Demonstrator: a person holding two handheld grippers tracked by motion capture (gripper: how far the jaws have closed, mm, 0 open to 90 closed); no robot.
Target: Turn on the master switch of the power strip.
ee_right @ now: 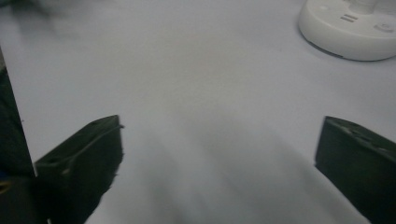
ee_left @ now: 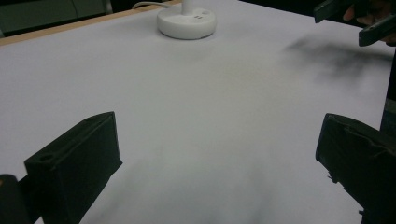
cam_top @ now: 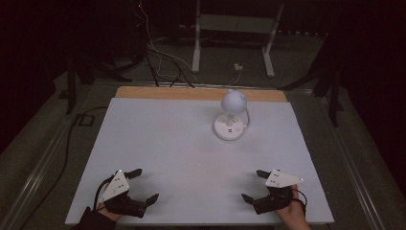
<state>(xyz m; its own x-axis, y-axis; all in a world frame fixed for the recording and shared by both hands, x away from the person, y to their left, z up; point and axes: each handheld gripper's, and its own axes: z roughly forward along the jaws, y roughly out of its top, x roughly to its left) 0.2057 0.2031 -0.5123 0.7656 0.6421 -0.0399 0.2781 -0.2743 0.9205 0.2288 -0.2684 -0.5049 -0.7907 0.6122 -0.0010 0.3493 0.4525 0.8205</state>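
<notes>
A small white desk lamp (cam_top: pixel 231 115) with a round base and a ball-shaped head stands on the white table top (cam_top: pixel 182 143), right of centre toward the back. Its base (ee_left: pixel 187 21) appears at the top of the left gripper view, and the same base (ee_right: pixel 350 28) sits top right in the right gripper view. My left gripper (cam_top: pixel 143 184) rests near the front left edge, jaws wide open and empty. My right gripper (cam_top: pixel 253 186) rests near the front right edge, also open and empty. Both are far from the lamp.
A wooden strip (cam_top: pixel 143 92) runs along the table's back edge. Behind it, cables (cam_top: pixel 163 57) lie on the dark floor beside a white metal stand (cam_top: pixel 234 28). The other gripper (ee_left: pixel 359 18) shows top right in the left gripper view.
</notes>
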